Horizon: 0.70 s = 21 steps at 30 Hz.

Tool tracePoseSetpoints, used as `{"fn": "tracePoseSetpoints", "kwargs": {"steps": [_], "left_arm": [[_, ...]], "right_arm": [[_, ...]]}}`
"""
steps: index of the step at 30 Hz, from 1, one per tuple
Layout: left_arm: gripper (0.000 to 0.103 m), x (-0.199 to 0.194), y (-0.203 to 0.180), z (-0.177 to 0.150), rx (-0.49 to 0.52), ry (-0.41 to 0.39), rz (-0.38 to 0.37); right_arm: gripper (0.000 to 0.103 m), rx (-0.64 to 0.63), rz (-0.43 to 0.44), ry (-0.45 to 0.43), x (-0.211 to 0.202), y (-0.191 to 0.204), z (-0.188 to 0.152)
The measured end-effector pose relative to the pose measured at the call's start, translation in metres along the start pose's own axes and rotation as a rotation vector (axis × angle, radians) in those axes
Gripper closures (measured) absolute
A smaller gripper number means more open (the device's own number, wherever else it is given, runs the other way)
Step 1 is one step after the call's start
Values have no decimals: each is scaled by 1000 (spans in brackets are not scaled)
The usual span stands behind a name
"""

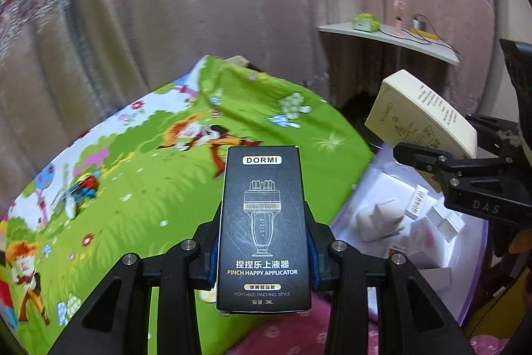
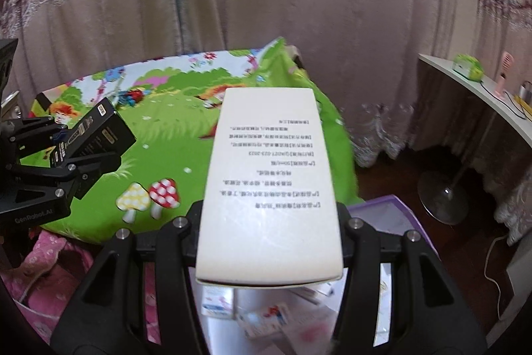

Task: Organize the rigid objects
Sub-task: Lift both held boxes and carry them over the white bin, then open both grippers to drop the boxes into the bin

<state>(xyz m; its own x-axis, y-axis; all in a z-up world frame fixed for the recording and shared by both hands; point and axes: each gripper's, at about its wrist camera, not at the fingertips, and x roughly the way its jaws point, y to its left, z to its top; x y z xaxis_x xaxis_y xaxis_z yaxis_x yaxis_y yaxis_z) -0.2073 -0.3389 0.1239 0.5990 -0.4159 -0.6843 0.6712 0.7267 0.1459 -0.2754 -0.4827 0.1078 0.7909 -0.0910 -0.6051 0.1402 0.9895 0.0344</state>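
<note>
A: What does the left gripper (image 1: 262,258) have?

B: It is clamped on a black box (image 1: 262,228) marked DORMI, upright between the blue pads (image 1: 312,258); the box is lifted above the green cartoon sheet (image 1: 133,188).

A: And the right gripper (image 2: 269,242)?

B: Its fingers are closed on a cream box (image 2: 269,185) with its print upside down; the box is raised over a purple-rimmed container (image 2: 395,208); small white boxes (image 1: 382,218) lie inside the container.

A: How do the two sit?

B: Side by side, apart; each shows at the edge of the other's view.

A: Farther off?

B: The sheet runs back to pinkish curtains (image 1: 199,22); to the right a white shelf (image 1: 392,39) carries a green item (image 1: 365,20) and a pink fan (image 1: 398,15).
</note>
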Motion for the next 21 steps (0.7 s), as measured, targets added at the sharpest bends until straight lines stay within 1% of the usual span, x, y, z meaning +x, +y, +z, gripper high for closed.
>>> {"fn": "tracePoseSetpoints", "kwargs": {"steps": [5,10,14,15,17,18,19,20,21], "left_arm": [[63,14,-27,4,51,25,-56],[63,35,-60,4,103,69,-142],[63,47,-84,1,130,91,-242],[62,50,-91,-1,132,91,-291],[57,54,-101,-3,141,105,-357],[48,58,-105,-6,152,121,-381],[43,59,-107,-8,154,122,-381],[41,59,-104,-11,149,107,-367],[38,59,-101,-12,142,97,-354]], "right_arm": [[48,33,-65,42,-5,-25,-17],[48,38,-133,107,-8,-45,-37],[48,60,-184,147,-13,-61,-48],[48,65,-195,159,-14,-65,-51],[47,78,-224,194,-15,-73,-55],[45,82,-238,214,-15,-76,-56],[42,87,-256,230,-15,-79,-57],[35,92,-279,236,-16,-81,-57],[31,95,-290,235,-16,-83,-56]]}}
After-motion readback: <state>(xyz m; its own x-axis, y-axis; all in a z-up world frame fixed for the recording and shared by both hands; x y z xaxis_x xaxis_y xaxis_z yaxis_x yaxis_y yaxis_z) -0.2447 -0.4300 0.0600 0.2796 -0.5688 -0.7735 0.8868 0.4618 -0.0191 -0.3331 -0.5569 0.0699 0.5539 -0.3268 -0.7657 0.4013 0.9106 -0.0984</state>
